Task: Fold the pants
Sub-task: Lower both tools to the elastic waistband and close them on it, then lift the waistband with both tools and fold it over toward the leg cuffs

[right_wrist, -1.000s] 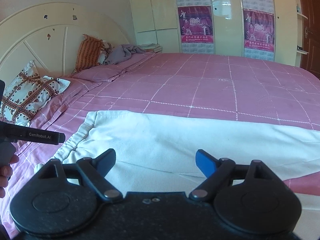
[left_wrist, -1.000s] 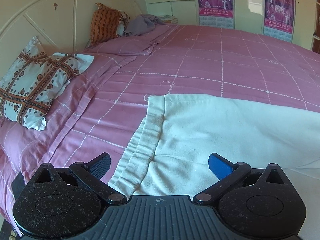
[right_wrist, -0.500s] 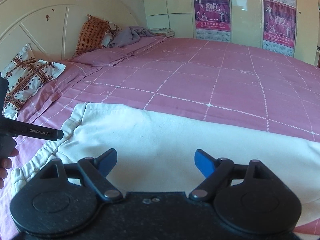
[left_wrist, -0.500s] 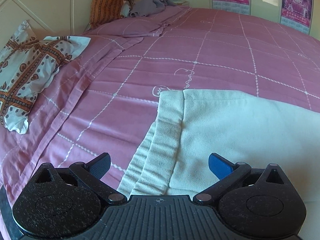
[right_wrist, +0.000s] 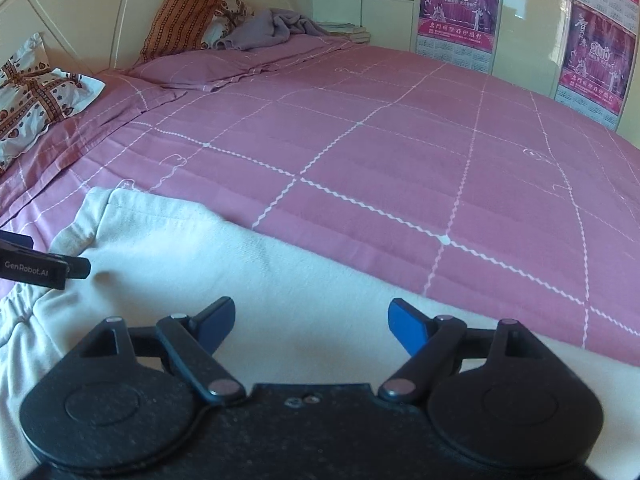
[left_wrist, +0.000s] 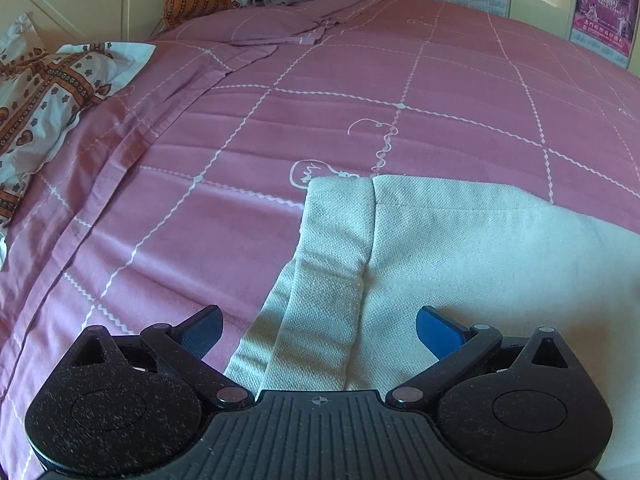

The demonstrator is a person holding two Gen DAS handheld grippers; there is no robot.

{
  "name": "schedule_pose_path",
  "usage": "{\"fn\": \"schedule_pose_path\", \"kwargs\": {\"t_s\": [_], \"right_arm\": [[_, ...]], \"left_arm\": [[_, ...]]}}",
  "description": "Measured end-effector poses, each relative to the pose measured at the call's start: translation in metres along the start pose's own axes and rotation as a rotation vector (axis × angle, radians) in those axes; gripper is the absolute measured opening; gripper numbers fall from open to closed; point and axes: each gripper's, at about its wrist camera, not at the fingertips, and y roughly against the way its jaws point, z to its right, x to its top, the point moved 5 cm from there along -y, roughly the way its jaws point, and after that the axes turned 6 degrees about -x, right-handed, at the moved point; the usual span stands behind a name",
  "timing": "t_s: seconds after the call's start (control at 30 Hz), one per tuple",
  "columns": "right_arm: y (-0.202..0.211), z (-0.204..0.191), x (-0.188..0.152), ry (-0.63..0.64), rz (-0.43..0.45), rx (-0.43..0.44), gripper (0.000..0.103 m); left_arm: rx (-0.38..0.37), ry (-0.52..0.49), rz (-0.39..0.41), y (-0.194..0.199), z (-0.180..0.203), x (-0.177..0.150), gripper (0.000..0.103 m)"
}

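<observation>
At the bottom of the left wrist view, the left claw [left_wrist: 319, 330] is hanging wide open, its two blue-tipped fingers [left_wrist: 438, 332] spread far apart and gripping nothing. Directly between and beyond them, the cream pants [left_wrist: 460, 248] are lying flat on the bed [left_wrist: 240, 200] — their waistband [left_wrist: 332, 264] is running up the centre of the frame, and the rest of the fabric is spreading toward the right edge.

In the right wrist view, the right claw [right_wrist: 311, 322] is likewise sitting wide open at the bottom of the frame, holding nothing. The pants [right_wrist: 280, 280] are filling the lower half of this frame beneath and beyond it, stretching from the lower left to the lower right. At the left edge, a black part of the left claw [right_wrist: 44, 268] is poking in over the waistband end.

Beyond the pants, the pink bedspread with its white grid lines is covering the middle of both frames. Farther back, at the upper left, a patterned white pillow [right_wrist: 36, 96] is resting beside the headboard [right_wrist: 80, 12], with an orange striped cushion [right_wrist: 184, 20] and a grey crumpled cloth [right_wrist: 272, 28] behind it. At the upper right, purple posters [right_wrist: 460, 4] are hanging on the cream wardrobe doors.
</observation>
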Motion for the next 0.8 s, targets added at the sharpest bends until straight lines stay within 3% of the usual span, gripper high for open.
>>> {"fn": "schedule_pose_path", "kwargs": {"t_s": [0.03, 0.07, 0.27, 0.33, 0.43, 0.47, 0.5, 0.57, 0.8], "right_arm": [[-0.007, 0.003, 0.003, 0.004, -0.007, -0.002, 0.084], [-0.012, 0.004, 0.005, 0.011, -0.013, -0.003, 0.083], [-0.048, 0.009, 0.009, 0.042, -0.088, 0.012, 0.067], [-0.054, 0.007, 0.01, 0.069, -0.091, 0.011, 0.067], [-0.059, 0.003, 0.011, 0.123, -0.093, 0.012, 0.065], [-0.059, 0.0, 0.01, 0.151, -0.095, 0.019, 0.054], [-0.057, -0.004, 0.01, 0.17, -0.097, 0.037, 0.032], [-0.049, -0.008, 0.011, 0.189, -0.093, 0.041, 0.002], [0.016, -0.015, 0.003, 0.182, 0.024, 0.083, 0.002]], "left_arm": [[-0.009, -0.004, 0.002, -0.003, 0.0, 0.001, 0.087], [-0.025, -0.002, -0.009, -0.008, -0.001, 0.002, 0.079], [-0.083, 0.02, -0.022, -0.02, -0.006, 0.007, 0.066], [-0.091, 0.021, -0.016, -0.021, -0.007, 0.008, 0.055], [-0.087, 0.012, -0.015, -0.021, -0.005, 0.008, 0.049], [-0.082, 0.009, -0.013, -0.02, -0.004, 0.008, 0.047], [-0.079, 0.011, -0.012, -0.017, -0.002, 0.007, 0.043], [-0.07, 0.012, -0.009, -0.014, -0.001, 0.007, 0.04], [-0.081, 0.037, 0.021, 0.013, -0.009, 0.006, 0.035]]}}
